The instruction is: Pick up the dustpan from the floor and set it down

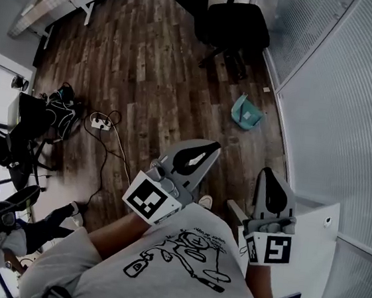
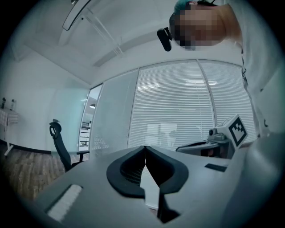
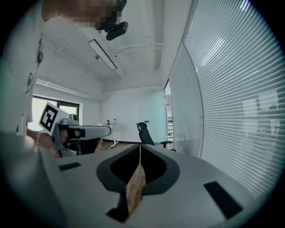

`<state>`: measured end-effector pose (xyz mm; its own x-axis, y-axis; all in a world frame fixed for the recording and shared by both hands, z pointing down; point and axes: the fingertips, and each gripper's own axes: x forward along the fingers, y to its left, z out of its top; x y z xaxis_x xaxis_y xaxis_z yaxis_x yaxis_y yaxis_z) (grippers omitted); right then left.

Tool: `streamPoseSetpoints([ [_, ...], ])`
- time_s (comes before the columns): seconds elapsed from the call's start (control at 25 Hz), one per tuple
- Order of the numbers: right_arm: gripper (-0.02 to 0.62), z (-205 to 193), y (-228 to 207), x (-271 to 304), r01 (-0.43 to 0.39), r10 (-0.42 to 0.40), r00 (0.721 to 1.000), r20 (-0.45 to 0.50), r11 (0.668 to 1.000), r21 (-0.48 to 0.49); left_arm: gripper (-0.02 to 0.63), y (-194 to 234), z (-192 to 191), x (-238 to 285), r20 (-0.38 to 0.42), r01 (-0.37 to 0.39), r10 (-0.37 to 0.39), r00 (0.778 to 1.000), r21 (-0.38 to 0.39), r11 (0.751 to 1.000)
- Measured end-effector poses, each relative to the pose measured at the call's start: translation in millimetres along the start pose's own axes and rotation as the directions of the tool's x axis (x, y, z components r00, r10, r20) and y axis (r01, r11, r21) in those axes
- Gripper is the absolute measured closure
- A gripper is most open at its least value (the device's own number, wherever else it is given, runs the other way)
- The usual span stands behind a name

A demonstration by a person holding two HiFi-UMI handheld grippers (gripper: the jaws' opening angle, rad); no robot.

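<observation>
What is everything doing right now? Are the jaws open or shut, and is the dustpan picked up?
Left gripper: jaws shut, empty.
Right gripper: jaws shut, empty.
Dustpan: lying on the floor, not picked up.
Office chair: standing upright, nobody on it.
Power strip: lying on the floor.

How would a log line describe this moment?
dustpan: on floor, untouched | left gripper: shut, empty | right gripper: shut, empty

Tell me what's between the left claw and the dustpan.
Nothing: bare wooden floor separates the left claw from the dustpan, shown in the head view.
</observation>
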<state>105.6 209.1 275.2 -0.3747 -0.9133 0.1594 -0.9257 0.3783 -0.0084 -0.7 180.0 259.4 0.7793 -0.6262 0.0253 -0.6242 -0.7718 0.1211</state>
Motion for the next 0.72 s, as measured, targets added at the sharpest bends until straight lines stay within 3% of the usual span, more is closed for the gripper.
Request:
streamPoseSetpoints([
  [0.72,0.586,43,-28,154,0.049,-0.049,0.999,-0.010,0.998,-0.035,0.604,142,28,79,0.000,0.070,-0.070,0.998,-0.018,0.997],
])
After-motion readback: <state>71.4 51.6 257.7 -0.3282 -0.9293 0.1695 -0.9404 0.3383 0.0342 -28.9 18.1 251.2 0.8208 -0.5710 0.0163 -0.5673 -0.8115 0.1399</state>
